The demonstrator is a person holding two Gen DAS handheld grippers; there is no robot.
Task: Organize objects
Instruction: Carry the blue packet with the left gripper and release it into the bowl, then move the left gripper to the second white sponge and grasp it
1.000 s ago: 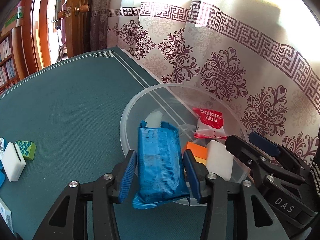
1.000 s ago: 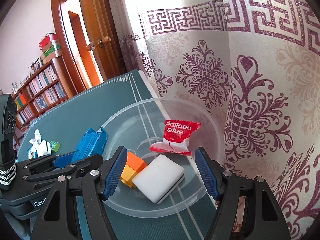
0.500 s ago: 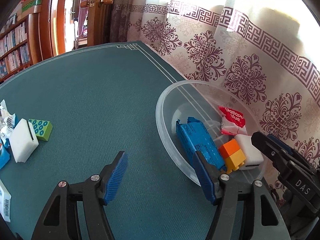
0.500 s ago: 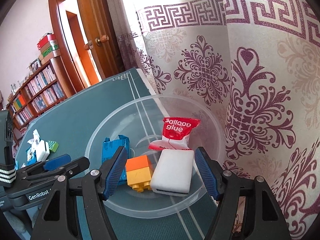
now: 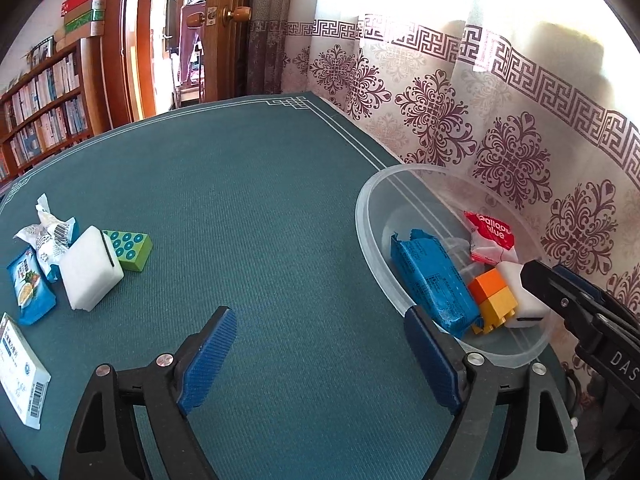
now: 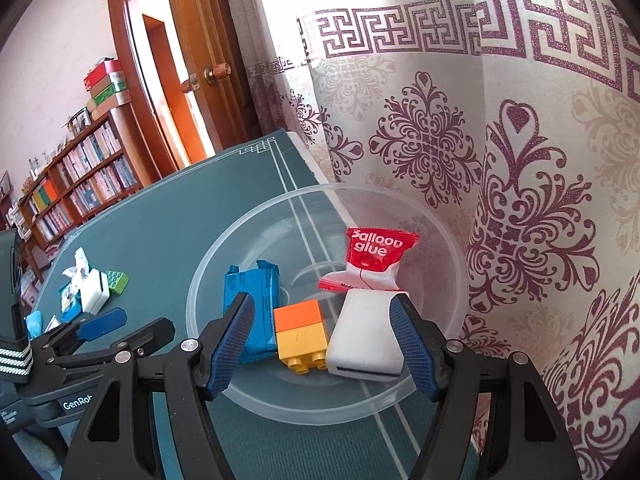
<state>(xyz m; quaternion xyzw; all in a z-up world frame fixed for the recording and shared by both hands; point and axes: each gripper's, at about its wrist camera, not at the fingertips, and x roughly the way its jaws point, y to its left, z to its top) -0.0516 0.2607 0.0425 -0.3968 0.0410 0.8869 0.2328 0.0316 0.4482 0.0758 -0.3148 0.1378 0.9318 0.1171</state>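
a: where do things stand?

b: my left gripper [image 5: 316, 354] hangs over the bare mat [image 5: 260, 200], jaws wide apart, nothing between them; they have just been opening. a second ago they pinched the blue pack [image 5: 434, 280]; now it lies in the bowl [image 5: 368, 236] at about two o'clock from that gripper, beside the orange brick [image 5: 490, 292], a white block [image 5: 524, 300] and the red sachet [image 5: 490, 234].

a: and the right gripper [image 6: 326, 346]?

b: parted over the bowl's near rim, clamped on nothing, same as before.

a: what's next?

b: i judge the pile at ten o'clock from the left gripper: a white sponge [image 5: 90, 268], a green brick [image 5: 130, 246], wrappers. the left is plainly nearer. the sponge's long axis runs roughly from eleven to five, so i'd roll the wrist to close across its short sides.
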